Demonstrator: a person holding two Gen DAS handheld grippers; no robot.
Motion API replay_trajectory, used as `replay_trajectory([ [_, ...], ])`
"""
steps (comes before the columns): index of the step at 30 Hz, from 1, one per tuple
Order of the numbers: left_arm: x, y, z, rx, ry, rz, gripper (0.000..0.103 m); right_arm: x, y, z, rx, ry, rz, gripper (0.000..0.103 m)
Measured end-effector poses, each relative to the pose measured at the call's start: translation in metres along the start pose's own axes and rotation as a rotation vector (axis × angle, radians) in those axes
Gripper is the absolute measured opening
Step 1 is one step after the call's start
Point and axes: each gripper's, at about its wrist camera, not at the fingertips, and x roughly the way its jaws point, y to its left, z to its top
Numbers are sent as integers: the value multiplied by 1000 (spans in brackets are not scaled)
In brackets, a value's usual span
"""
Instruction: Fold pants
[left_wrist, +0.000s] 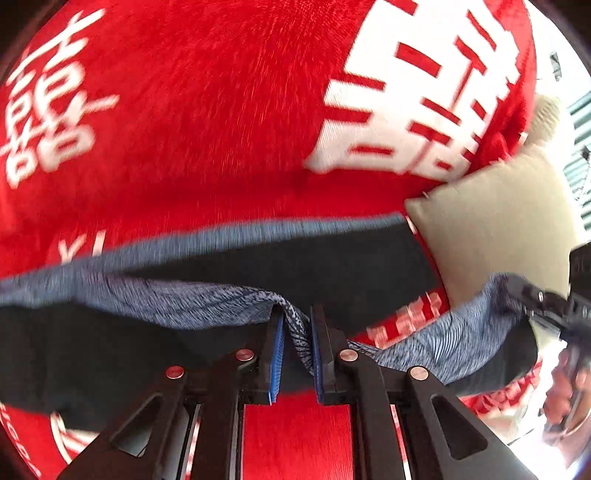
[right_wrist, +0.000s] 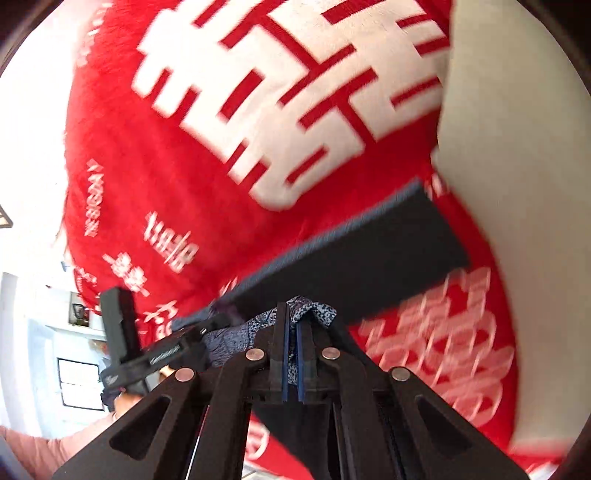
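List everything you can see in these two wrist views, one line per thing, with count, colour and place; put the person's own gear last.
pants: one, black with a heathered blue waistband, held up over the blanket between both grippers.
blanket: one, red with white lettering, spread under the pants.
cushion: one, beige, at the blanket's right edge.
left gripper: one, black with blue pads, fingers closed on the blue waistband.
right gripper: one, black with blue pads, fingers closed on bunched blue waistband.
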Motion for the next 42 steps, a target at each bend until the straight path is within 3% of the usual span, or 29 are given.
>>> replay_trajectory([
  [6,25,6,35,10,-35,183,15,71,-37,80,-45,88,-169,3],
  [11,34,25,19,29,20,304,15,117,-64,105,-52,148,-291,4],
  [14,46,39,1,2,82,336,15,128,-62,114,-98,153,-371,9],
  [15,49,42,-4,-8,96,341,15,129,-61,117,-106,155,-386,17],
  [18,57,49,-21,-26,123,368,15,115,-49,121,-136,81,-421,58],
  [22,69,47,-35,-27,142,378,15,84,-30,110,-166,1,-368,59],
  [23,74,46,-38,-22,143,387,15,82,-28,104,-166,20,-341,58],
  [25,83,44,-38,-8,133,414,15,92,-25,89,-196,99,-323,38],
  [29,90,46,-38,-22,122,438,15,136,-24,65,-261,216,-333,34],
  [30,91,46,-38,-25,124,439,15,149,-27,61,-271,244,-345,34],
  [32,88,47,-31,-40,128,433,15,174,-41,57,-314,284,-453,31],
  [33,84,48,-29,-42,120,430,16,175,-48,57,-317,267,-460,26],
  [36,74,60,-16,-46,71,450,15,156,-57,63,-211,203,-496,26],
  [37,75,66,-12,-54,72,454,15,150,-54,64,-185,194,-473,31],
  [39,82,78,-7,-81,96,449,15,148,-39,62,-191,191,-352,31],
  [42,97,83,5,-90,81,472,16,171,-5,48,-295,245,-258,31],
])
